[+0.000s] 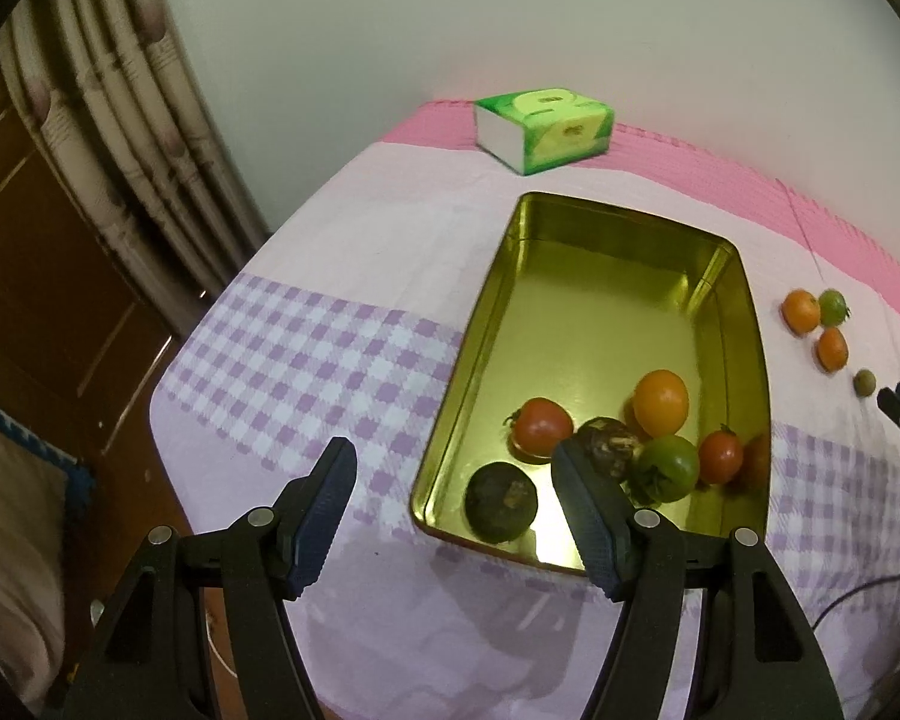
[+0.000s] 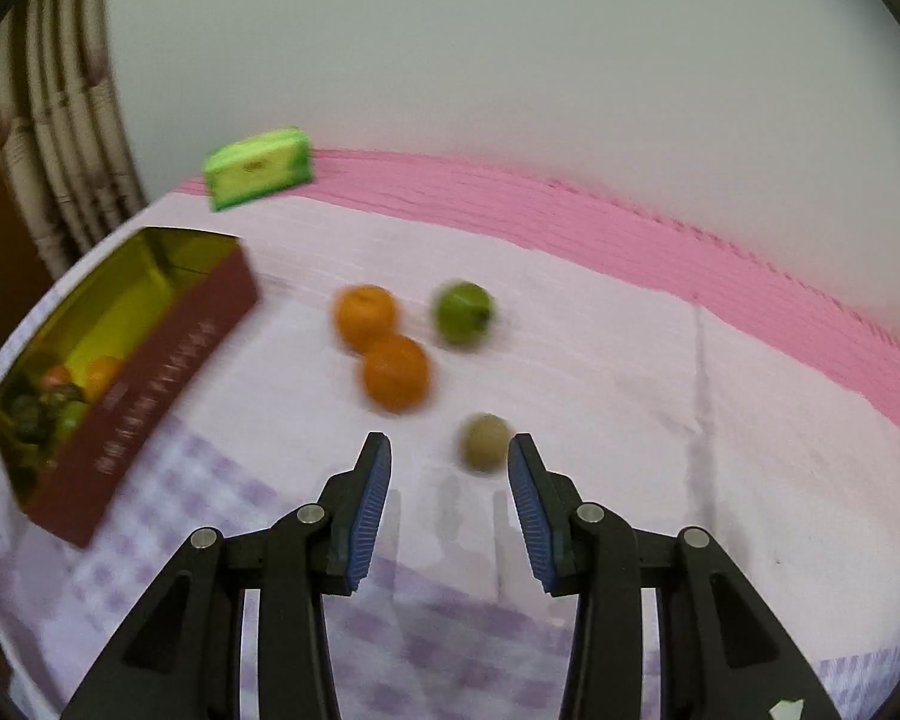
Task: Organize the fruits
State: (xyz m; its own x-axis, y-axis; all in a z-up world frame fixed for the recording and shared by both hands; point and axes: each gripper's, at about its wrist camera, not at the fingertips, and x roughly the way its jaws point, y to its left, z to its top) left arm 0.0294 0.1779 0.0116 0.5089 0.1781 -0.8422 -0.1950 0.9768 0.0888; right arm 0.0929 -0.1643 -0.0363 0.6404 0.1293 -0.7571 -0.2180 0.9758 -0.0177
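Observation:
A gold tin [image 1: 600, 300] holds an orange [image 1: 661, 402], two red tomatoes [image 1: 543, 426], a green tomato [image 1: 669, 465] and two dark fruits [image 1: 501, 501]. My left gripper [image 1: 453, 462] hangs open and empty over the tin's near left corner. On the cloth to the right of the tin [image 2: 168, 372] lie two oranges [image 2: 395, 372], a green fruit [image 2: 463, 312] and a small olive-brown fruit [image 2: 485, 443]. My right gripper [image 2: 450, 450] is open, and the small fruit lies just ahead of its tips, close to the right finger [image 2: 525, 480]. That view is motion-blurred.
A green tissue pack [image 1: 543, 129] stands at the table's far edge by the white wall. The lilac checked cloth [image 1: 306, 360] ends at the table's left edge, with a curtain and wooden furniture beyond. A dark cable [image 1: 858, 594] lies at the near right.

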